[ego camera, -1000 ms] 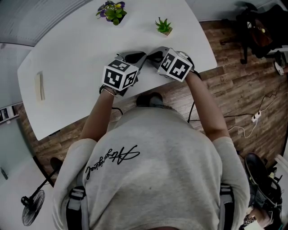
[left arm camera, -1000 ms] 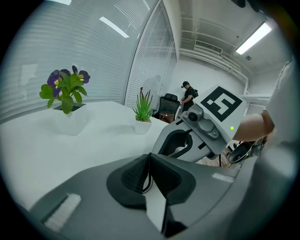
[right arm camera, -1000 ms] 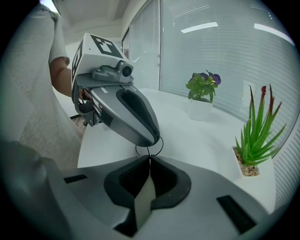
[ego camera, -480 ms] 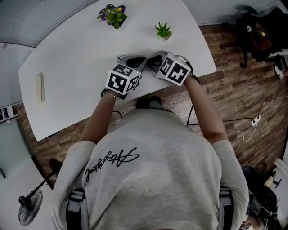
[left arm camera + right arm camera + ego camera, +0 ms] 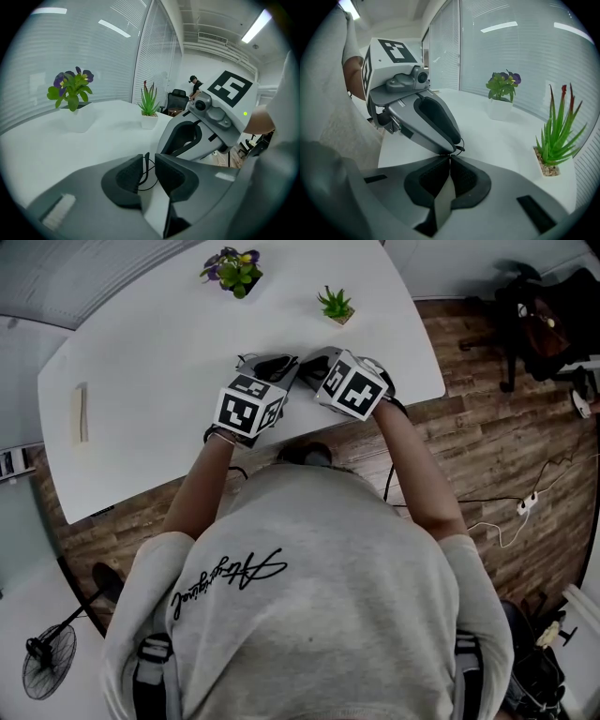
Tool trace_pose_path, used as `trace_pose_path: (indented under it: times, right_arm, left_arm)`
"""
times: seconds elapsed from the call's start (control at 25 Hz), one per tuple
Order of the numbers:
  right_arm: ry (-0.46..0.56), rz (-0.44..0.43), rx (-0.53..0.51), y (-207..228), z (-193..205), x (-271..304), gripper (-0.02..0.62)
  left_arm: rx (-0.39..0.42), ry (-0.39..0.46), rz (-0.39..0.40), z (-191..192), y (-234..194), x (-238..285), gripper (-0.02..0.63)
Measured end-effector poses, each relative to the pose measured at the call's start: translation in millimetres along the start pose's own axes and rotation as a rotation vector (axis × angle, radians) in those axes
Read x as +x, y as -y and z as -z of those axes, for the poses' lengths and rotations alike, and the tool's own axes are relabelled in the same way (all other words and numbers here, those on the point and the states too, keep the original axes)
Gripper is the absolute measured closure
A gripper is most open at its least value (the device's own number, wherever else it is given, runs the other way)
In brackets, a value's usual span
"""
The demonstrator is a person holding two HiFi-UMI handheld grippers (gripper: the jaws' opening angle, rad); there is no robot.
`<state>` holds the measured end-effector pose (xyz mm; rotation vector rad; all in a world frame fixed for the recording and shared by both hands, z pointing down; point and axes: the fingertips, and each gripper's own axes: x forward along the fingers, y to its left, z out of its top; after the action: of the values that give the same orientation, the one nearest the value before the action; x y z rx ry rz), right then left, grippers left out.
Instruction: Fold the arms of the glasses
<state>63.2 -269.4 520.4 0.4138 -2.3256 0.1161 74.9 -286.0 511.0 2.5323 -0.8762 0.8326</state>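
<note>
Looks down from the head view on a white table (image 5: 159, 352), with the left gripper (image 5: 277, 365) and the right gripper (image 5: 314, 359) brought tip to tip near the table's near edge, above a grey shirt (image 5: 309, 596). Takes in a pot of purple flowers (image 5: 232, 266) and a small green plant (image 5: 335, 304) at the far edge, well apart from a pale strip (image 5: 81, 413) at the left. Turns to the left gripper view: finds the jaws a little apart, having just been opening, with a thin dark arm of the glasses (image 5: 145, 163) standing upright in the gap, closer to the left pad, and a fine wire curving on behind it just over the table. Meets the right gripper straight ahead, its tip reaching down to the same spot. Ends with the right gripper view: shows the jaws closed together, pinching a thin dark part of the glasses at their very tips as far as can be made out, right against the left gripper's tip.
</note>
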Motion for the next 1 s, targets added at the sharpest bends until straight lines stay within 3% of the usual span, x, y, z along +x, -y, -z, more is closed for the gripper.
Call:
trace_pose_path:
  times: [0.2, 0.56, 0.8, 1.0]
  right_arm:
    - [-0.019, 0.002, 0.030, 0, 8, 4, 0.583]
    - [-0.015, 0.016, 0.015, 0, 6, 1, 0.581]
    - [0.004, 0.082, -0.025, -1, 8, -2, 0.571]
    - [0.038, 0.117, 0.056, 0, 8, -12, 0.540]
  left_arm:
    - [-0.022, 0.029, -0.045, 2, -5, -5, 0.471]
    - [-0.028, 0.120, -0.144, -7, -12, -41, 0.456]
    - [-0.086, 0.172, -0.152, -9, -27, -63, 0.456]
    - [-0.078, 0.209, -0.135, -19, -34, -83, 0.452]
